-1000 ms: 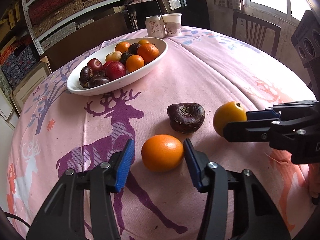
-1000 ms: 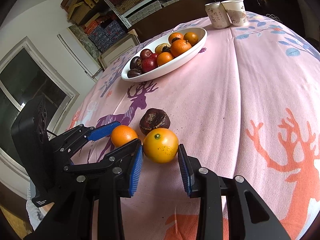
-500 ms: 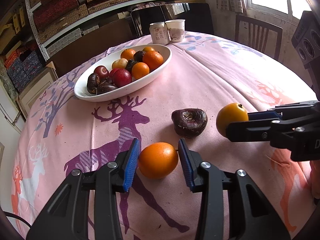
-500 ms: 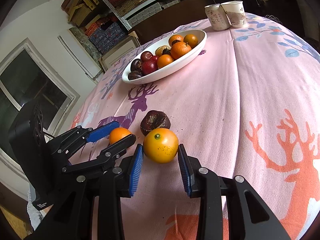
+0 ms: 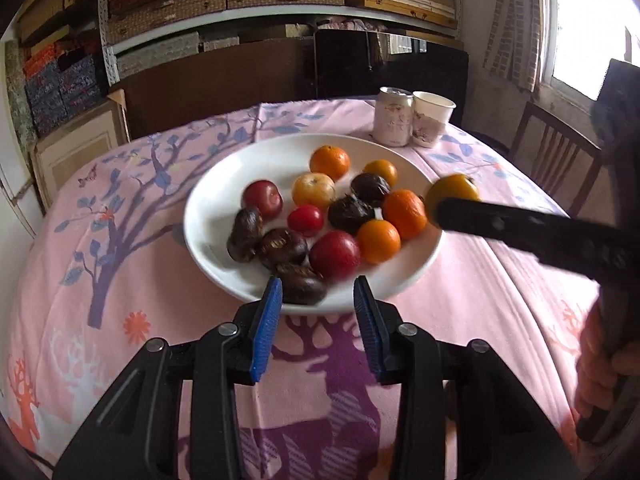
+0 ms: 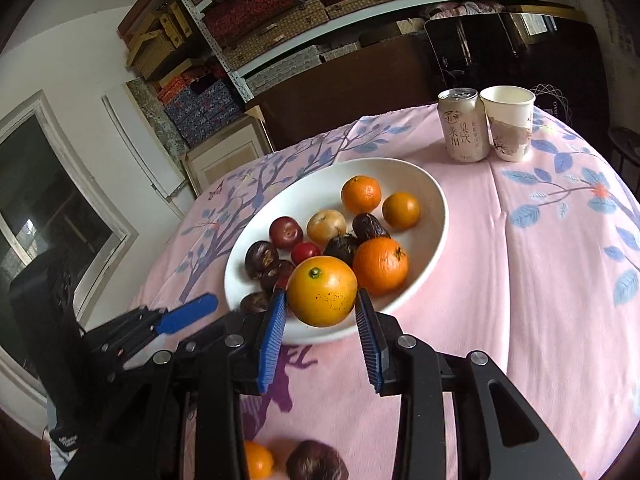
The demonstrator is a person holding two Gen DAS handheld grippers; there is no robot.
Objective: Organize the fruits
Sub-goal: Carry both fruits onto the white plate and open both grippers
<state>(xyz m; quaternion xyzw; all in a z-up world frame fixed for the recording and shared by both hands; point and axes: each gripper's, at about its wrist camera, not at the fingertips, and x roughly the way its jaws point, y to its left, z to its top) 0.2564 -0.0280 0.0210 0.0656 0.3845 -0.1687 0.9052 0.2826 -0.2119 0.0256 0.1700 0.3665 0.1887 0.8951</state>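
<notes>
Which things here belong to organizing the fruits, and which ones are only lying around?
Belong to the job:
- yellowish orange, gripped in the right tongs
- white bowl with fruits
- orange and dark fruit on the tablecloth
- left tongs, holding nothing

Only lying around:
- drink can
- paper cup
- chair

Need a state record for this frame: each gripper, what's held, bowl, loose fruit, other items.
left gripper: shut, nothing between its pads, just short of the bowl's near rim
right gripper: shut on yellow-orange fruit, held over the bowl's near rim
bowl: white, holds oranges, red fruits and dark fruits
loose fruit: orange and dark fruit on the tablecloth, outside the bowl
other: can and paper cup, side by side beyond the bowl
</notes>
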